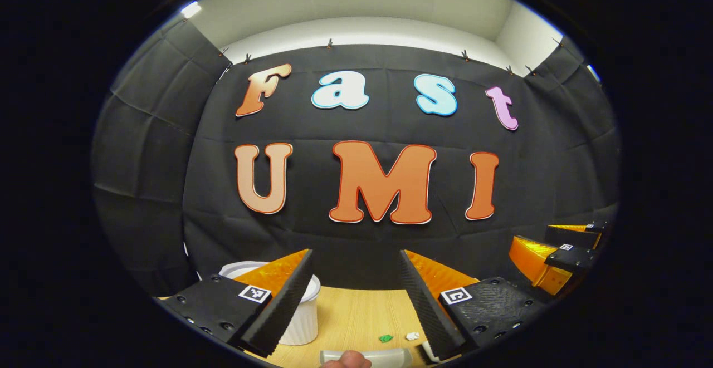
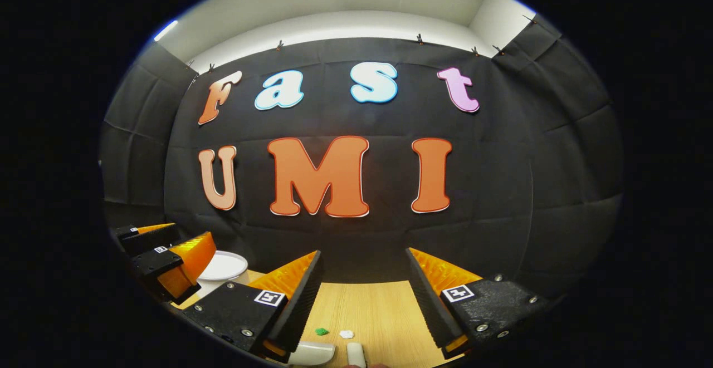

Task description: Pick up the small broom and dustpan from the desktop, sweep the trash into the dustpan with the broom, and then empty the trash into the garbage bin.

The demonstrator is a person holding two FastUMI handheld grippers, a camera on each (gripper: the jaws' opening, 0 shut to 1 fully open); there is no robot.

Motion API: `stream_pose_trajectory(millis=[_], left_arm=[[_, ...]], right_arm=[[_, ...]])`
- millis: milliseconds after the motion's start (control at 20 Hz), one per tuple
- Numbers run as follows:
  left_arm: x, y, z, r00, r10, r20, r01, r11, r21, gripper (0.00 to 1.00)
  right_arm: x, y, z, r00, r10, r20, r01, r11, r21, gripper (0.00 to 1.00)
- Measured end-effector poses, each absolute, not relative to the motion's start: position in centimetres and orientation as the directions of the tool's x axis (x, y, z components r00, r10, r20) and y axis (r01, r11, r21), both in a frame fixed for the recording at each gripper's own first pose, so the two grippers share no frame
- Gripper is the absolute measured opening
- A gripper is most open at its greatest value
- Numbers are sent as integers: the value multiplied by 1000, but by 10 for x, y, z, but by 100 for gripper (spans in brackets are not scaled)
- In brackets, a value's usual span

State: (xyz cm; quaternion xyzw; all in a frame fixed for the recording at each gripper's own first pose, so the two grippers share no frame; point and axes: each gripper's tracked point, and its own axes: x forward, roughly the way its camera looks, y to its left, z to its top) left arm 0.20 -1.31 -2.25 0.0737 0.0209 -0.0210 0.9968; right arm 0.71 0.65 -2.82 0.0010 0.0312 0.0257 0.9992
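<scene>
We see the booth's black cloth wall [image 1: 356,234] rising behind a pale wooden desk [image 1: 362,312], largest of all in both views. On the desk's far left stands a white bin [image 1: 298,323] — a ribbed round tub, partly hidden behind our left gripper's finger in the left gripper view, and seen again in the right gripper view [image 2: 223,270] beyond the other gripper. Our left gripper [image 1: 356,301] hangs above the desk with its jaws spread wide and nothing between them; our right gripper [image 2: 362,301] is likewise spread and empty. Each shows at the edge of the other's view, the right one at far right [image 1: 557,262], the left one at far left [image 2: 167,262]. At the near edge of the desk lie pale plastic pieces, probably the dustpan [image 2: 312,352] and the broom handle [image 2: 355,354] — we cannot tell them apart with certainty. Smallest are the scraps: a green scrap [image 2: 321,331] and, just beside it, a white scrap [image 2: 346,334], both lying apart from the grippers.
</scene>
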Motion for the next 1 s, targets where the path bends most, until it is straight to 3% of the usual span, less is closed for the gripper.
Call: stream_pose_trajectory(millis=[1000], left_arm=[[-5,-11,-17,1000,-3,-31,8,990,144,94]], right_arm=[[0,0,-36,996,50,-72,-51,999,-10,93]])
